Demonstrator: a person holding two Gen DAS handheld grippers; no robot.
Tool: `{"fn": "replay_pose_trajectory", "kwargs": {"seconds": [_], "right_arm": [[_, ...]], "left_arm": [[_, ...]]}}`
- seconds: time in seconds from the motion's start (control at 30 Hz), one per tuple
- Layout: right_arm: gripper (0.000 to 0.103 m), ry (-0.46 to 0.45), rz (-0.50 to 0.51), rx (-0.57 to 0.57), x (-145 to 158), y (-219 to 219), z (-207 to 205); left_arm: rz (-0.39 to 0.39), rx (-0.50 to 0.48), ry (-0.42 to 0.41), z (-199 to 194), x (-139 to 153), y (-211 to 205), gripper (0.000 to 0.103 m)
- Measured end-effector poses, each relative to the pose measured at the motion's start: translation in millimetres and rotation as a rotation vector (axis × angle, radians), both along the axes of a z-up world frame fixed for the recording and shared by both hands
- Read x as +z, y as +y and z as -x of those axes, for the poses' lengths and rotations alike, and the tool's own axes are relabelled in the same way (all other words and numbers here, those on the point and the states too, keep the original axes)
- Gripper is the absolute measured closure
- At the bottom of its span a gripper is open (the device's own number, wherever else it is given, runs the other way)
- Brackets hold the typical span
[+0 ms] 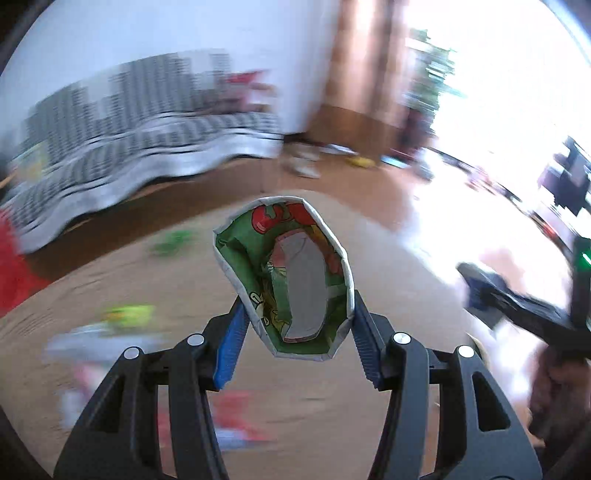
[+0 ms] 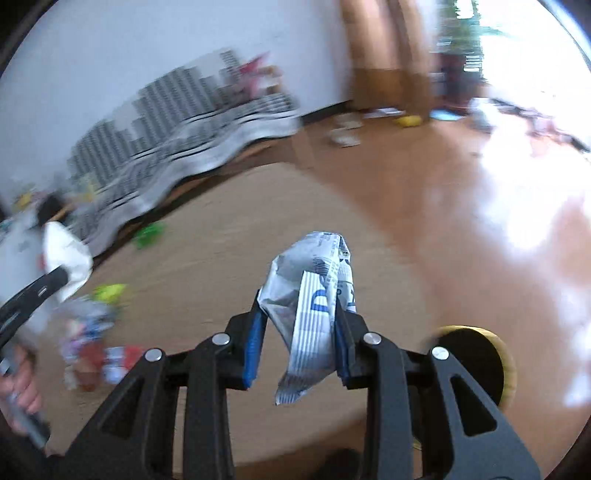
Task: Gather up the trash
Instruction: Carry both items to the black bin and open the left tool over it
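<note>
Left gripper clamping one green carton, right gripper clamping one crumpled wrapper

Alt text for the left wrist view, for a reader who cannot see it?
The left gripper holds an open green carton between its blue pads, above a blurred wooden floor with scattered litter. The right gripper shows at the right edge.

Striped sofa against white wall; wooden floor
</note>
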State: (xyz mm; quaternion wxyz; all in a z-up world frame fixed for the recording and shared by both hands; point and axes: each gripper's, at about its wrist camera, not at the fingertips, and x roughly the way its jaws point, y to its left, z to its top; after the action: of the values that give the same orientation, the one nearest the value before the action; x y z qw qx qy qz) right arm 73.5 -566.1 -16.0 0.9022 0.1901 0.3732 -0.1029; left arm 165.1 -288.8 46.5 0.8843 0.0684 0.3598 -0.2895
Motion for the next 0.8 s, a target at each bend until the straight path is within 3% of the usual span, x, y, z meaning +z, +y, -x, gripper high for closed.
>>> {"fn": "replay_pose_trajectory", "kwargs": {"seconds": [0.17, 0.33, 0.53, 0.8], "right_arm": [[0.071, 0.090, -0.047, -0.185, -38, -97, 54], [0.071, 0.204, -0.117, -0.249, -83, -151, 74], [0.071, 0.289, -0.165, -0.290, -123, -179, 88], [0.071, 0.305, -0.176, -0.321, -127, -182, 78]], "left_arm": [[-0.007, -0.283, 0.073, 63, -38, -115, 0.050], [-0.040, -0.451, 0.198, 109, -97, -193, 0.050], [-0.079, -0.499, 0.304, 118, -159, -251, 0.050], [-0.122, -0.520, 0.346, 118, -198, -285, 0.050]]}}
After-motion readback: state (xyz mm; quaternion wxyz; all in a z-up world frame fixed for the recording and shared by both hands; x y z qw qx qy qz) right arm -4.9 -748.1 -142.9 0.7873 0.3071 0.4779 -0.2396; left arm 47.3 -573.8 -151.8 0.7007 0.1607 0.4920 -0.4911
